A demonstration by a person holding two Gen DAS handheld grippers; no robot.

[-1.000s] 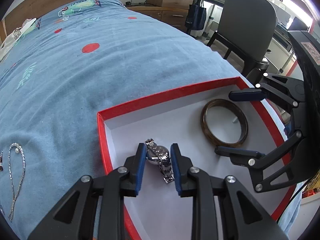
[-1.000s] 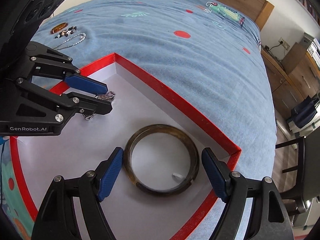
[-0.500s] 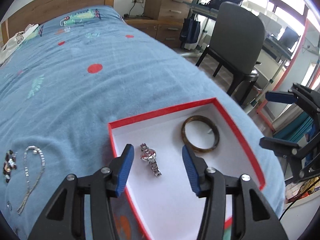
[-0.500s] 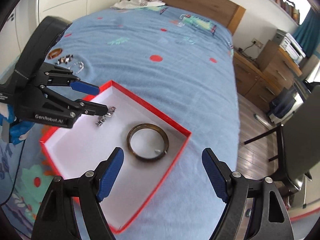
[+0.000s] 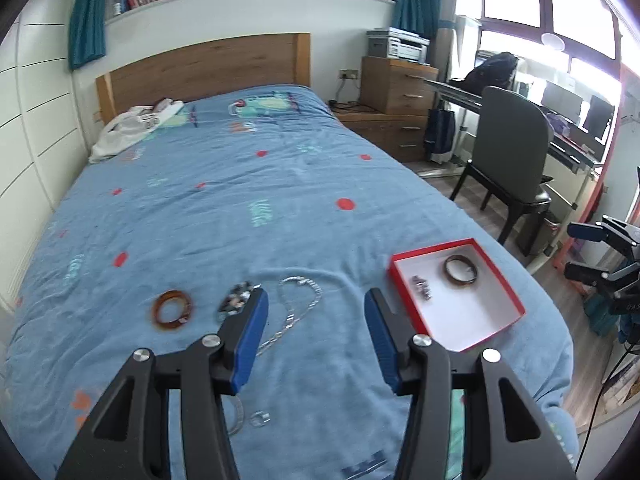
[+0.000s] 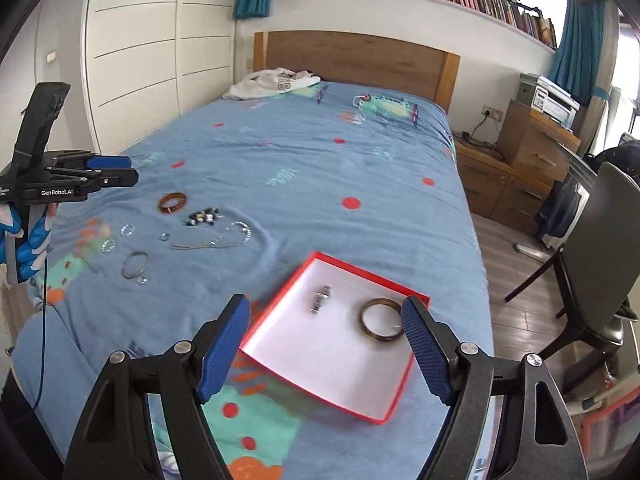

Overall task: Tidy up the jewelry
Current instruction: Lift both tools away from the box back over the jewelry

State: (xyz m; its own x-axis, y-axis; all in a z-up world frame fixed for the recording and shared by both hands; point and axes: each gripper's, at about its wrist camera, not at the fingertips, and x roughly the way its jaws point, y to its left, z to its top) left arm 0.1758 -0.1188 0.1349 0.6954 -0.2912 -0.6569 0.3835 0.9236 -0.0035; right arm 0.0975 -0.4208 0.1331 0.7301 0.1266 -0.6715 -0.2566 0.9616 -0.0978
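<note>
Jewelry lies on the blue bed [image 6: 304, 168]: the red box [image 6: 280, 350], between my right fingers [image 6: 224, 352], which are spread wide, holds a brown bangle [image 6: 380, 320] and watch [image 6: 320, 299]. My left fingers [image 5: 250, 340], wide and empty, frame the silver necklace [image 5: 298, 308].

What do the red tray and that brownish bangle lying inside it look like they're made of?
The red tray looks like matte cardboard: thin straight walls, plain white inside. The bangle seems glossy mottled brown, perhaps resin, horn or stone; the motion blur leaves that open.
</note>
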